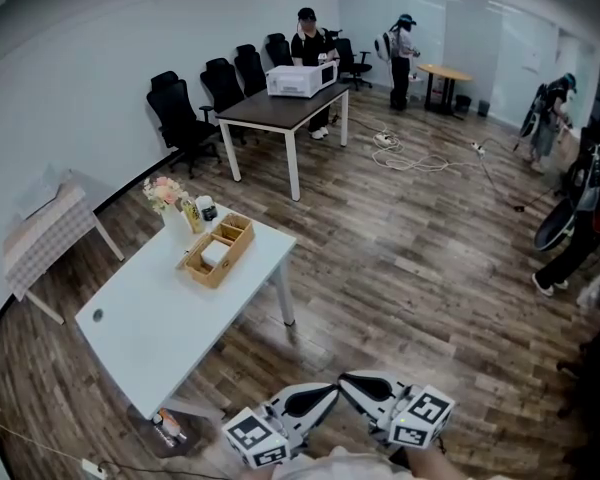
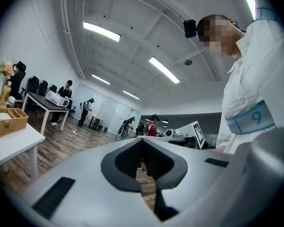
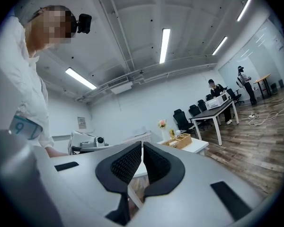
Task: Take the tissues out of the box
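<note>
A wooden tissue box (image 1: 218,250) with white tissue (image 1: 214,255) in it stands at the far end of the white table (image 1: 150,318). It also shows in the left gripper view as the wooden box (image 2: 7,120) and, far off, in the right gripper view as the wooden box (image 3: 180,140). Both grippers are held low near my body, well short of the table. The left gripper (image 1: 329,391) (image 2: 141,144) is shut and empty. Pointing toward it, tip to tip, the right gripper (image 1: 349,378) (image 3: 142,147) is also shut with nothing in it.
Pink flowers (image 1: 164,192) and a yellow bottle (image 1: 191,215) stand beside the box. A dark table (image 1: 280,111) with a microwave (image 1: 301,78) and office chairs (image 1: 183,116) sits behind. A cloth-covered table (image 1: 44,232) is left, cables (image 1: 412,155) lie on the floor, and people stand at the back.
</note>
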Action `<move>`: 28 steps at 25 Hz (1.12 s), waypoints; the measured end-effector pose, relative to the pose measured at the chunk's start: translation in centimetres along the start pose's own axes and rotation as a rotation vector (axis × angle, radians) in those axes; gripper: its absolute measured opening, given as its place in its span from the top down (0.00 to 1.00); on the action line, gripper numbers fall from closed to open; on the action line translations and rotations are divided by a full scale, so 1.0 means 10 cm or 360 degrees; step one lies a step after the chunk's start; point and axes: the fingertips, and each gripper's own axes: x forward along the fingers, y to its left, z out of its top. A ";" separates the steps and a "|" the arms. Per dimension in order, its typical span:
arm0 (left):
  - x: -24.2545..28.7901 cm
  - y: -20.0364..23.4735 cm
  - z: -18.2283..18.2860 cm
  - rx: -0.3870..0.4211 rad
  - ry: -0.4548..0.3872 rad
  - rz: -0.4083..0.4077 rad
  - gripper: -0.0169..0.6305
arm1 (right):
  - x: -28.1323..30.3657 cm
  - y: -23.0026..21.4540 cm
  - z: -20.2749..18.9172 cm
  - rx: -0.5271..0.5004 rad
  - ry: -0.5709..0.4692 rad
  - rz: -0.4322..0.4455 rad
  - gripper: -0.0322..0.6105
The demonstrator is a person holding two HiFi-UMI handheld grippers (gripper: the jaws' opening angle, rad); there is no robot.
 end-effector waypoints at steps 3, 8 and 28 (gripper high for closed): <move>-0.02 0.04 0.01 -0.0001 -0.0003 0.0006 0.97 | 0.04 -0.03 0.00 0.0075 -0.0027 0.0012 0.89; -0.11 0.16 0.04 -0.0013 -0.0009 0.0033 0.97 | 0.16 -0.06 -0.06 0.0077 0.0021 -0.0009 0.89; -0.81 1.16 0.49 -0.0020 -0.0086 0.0121 0.97 | 1.46 -0.05 -0.02 0.0076 0.0065 0.0036 0.80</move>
